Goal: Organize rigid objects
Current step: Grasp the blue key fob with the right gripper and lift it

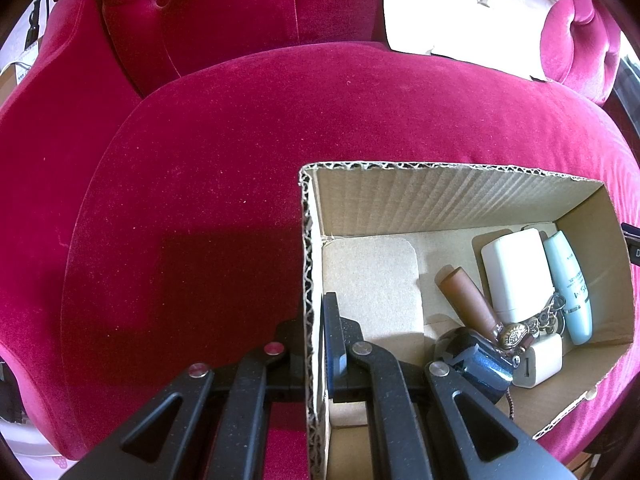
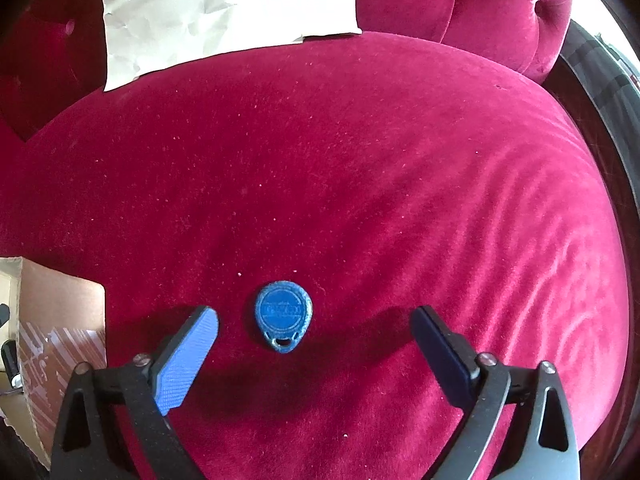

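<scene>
Left wrist view: a crimson velvet sofa seat (image 1: 224, 160) carries an open cardboard box (image 1: 440, 196) near its front edge, already holding a white bottle (image 1: 516, 268), a pale blue tube (image 1: 568, 284), a brown cylinder (image 1: 466, 300) and a white charger (image 1: 538, 360); the left claw (image 1: 316, 344) is pinching the box's side wall. Judged mostly done, one blue key fob (image 2: 285, 316) remains on the cushion between the spread fingers of the right claw (image 2: 316, 320). Crumpled white paper (image 2: 224, 8) lies against the backrest.
</scene>
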The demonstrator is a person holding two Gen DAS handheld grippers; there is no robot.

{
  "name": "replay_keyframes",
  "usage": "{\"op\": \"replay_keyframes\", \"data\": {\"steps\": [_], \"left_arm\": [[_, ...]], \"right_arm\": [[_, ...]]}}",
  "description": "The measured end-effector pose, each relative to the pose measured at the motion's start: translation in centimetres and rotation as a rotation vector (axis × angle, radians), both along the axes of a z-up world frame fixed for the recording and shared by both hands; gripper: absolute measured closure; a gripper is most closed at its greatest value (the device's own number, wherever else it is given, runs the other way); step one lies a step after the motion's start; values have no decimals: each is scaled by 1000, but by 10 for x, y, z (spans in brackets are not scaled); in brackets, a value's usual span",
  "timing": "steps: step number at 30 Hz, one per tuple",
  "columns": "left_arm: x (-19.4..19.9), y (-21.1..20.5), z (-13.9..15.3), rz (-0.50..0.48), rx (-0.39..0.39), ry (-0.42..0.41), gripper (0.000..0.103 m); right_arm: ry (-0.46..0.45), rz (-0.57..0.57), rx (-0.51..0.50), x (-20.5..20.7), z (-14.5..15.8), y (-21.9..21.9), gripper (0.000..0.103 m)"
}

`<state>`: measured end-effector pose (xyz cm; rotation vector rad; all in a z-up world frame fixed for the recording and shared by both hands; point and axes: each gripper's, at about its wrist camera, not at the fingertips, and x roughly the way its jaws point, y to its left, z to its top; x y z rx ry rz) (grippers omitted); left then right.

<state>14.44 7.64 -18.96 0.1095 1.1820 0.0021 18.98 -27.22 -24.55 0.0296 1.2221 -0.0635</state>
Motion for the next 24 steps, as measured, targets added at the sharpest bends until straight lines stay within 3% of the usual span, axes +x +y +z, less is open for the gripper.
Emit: {"op": "replay_keyframes", "data": {"steps": [3,5,7,24], "left_arm": [[0,0,0,0,0,0,99],[0,0,0,-1,0,0,99],[0,0,0,1,-1,0,99],[1,0,1,2,-2,0,99]], "right_arm": [[-10,-10,-1,-4,6,-3,24],[-23,-5,-9,-7,10,-4,44],[-31,1,-19,-8,14,-4,75],[-36,-6,-28,-18,38,-3,75]]}}
